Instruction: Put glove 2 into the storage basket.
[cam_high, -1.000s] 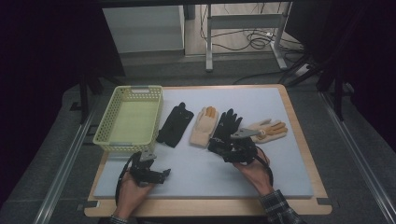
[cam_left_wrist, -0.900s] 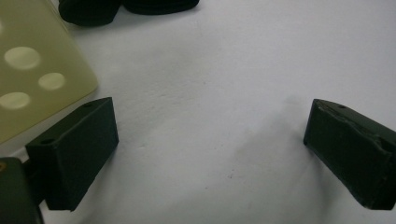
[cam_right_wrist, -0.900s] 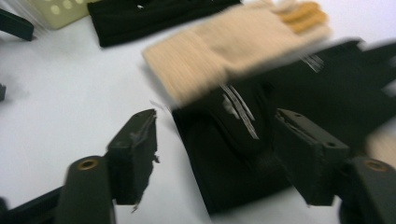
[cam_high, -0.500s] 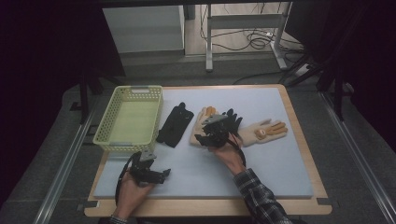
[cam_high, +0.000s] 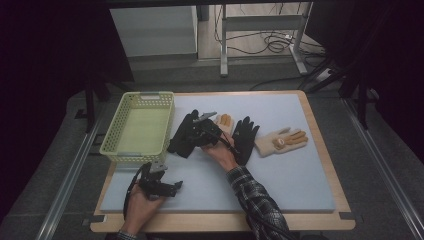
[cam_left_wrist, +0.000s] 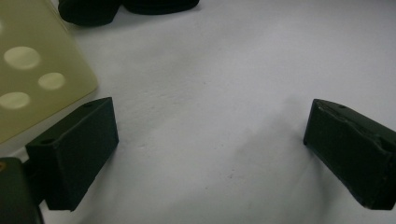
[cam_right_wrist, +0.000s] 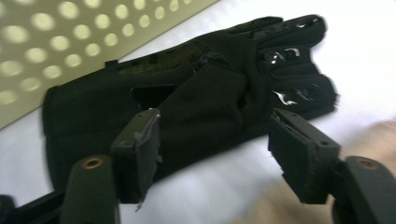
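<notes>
Beside the basket (cam_high: 137, 129), a black glove (cam_high: 184, 135) lies flat on the grey mat (cam_high: 280, 170), cuff toward the person and fingers pointing away. It is the leftmost of 4 gloves set in a row, so it is the one closest to the basket and probably the first to go in. The right gripper (cam_high: 200, 131) hangs just over it, jaws spread and having just been opening, with nothing clamped. In the right gripper view the 2 jaws straddle the cuff end of the glove (cam_right_wrist: 196, 98), pads clear of the fabric; the angle suits a pinch on the cuff edge, where the cloth is thick enough to catch.

The left gripper (cam_high: 161, 186) rests low at the near edge of the mat, jaws wide apart and empty, with bare mat between them and the basket's corner (cam_left_wrist: 32, 70) at the side. It seems parked there to keep out of the way.

Farther right lie a tan glove (cam_high: 223, 121), partly under the right hand, a second black glove (cam_high: 246, 135) and another tan one (cam_high: 282, 141), all untouched.
</notes>
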